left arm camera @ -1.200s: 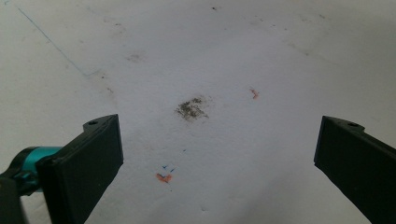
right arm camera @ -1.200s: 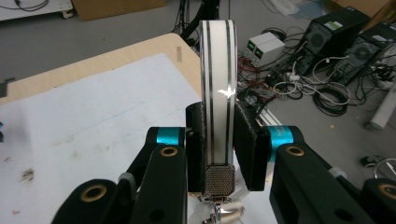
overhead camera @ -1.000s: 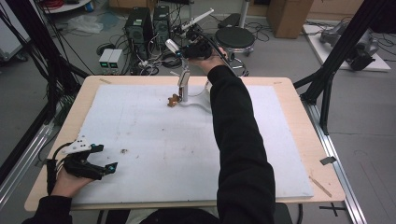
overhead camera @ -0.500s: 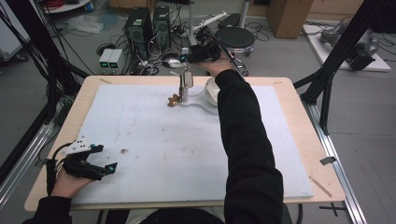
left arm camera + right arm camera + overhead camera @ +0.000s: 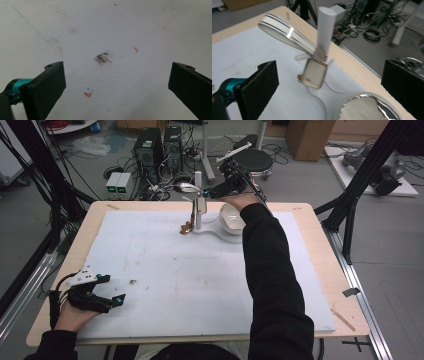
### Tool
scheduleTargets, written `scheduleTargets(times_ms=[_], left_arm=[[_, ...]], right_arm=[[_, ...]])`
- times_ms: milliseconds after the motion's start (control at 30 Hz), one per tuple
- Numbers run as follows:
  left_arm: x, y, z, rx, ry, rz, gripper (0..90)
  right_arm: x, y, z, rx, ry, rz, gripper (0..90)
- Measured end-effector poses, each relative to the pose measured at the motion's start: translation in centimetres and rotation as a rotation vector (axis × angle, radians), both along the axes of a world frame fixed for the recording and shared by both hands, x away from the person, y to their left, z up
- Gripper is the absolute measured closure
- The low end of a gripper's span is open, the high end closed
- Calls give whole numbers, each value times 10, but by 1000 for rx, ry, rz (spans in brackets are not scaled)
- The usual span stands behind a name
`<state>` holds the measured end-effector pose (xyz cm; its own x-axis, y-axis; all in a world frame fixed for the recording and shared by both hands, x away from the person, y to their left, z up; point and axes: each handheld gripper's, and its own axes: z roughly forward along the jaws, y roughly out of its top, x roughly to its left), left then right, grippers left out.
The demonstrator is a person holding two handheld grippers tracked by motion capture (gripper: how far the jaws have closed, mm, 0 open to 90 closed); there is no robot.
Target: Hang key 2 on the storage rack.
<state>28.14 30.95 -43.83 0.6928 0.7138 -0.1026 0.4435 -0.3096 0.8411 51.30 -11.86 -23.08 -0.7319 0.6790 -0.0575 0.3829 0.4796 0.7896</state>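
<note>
At the far edge of the worktop [image 5: 320, 270], a white stand [image 5: 198, 200] rises from a flat white base, with a watch [image 5: 294, 40] hanging on it: its pale strap loops out from the post and its square case [image 5: 314, 73] dangles against the post's lower part. A small brown object [image 5: 187, 227] lies on the white mat just beside the foot of the stand, on the person's left of it. A shallow bowl lined with crinkled foil [image 5: 368, 108] sits just beside the stand on the other side, between the post and the right forearm. The right tool [image 5: 212, 194] hovers near the top of the stand, its jaws having just been opening and now spread wide with nothing between them; in the right gripper view the watch hangs beyond the gap, apart from both pads. The right arm, in a black sleeve, stretches fully across the mat toward the stand. Well apart from the stand, at the near left corner, the left tool [image 5: 107, 302] rests low over the mat, jaws spread and empty above a dark smudge [image 5: 103, 58]. Beyond the stand, computer towers and tangled cables crowd the floor.
</note>
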Motion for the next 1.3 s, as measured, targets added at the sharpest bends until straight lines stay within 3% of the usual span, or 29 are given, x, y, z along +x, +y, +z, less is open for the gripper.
scheduleTargets(times_ms=[133,400,733,833,1133,1200,1300], left_arm=[[1,0,0,-2,0,1,17],[-1,-1,0,12,-4,2,17],[-1,-1,0,11,-2,-1,17],[-1,-1,1,12,-1,-2,17],[-2,0,1,9,-2,5,17],[-3,1,1,11,-2,7,17],[-3,1,1,10,-4,6,17]], right_arm=[[-7,-11,-1,60,-4,3,5],[-18,-35,-16,82,-9,-17,4],[-29,-59,-30,84,0,-50,5],[-33,-62,-30,60,1,-55,5],[-45,-70,-23,56,-26,-66,5],[-49,-73,-25,76,-37,-70,5],[-53,-76,-31,52,-27,-78,5]])
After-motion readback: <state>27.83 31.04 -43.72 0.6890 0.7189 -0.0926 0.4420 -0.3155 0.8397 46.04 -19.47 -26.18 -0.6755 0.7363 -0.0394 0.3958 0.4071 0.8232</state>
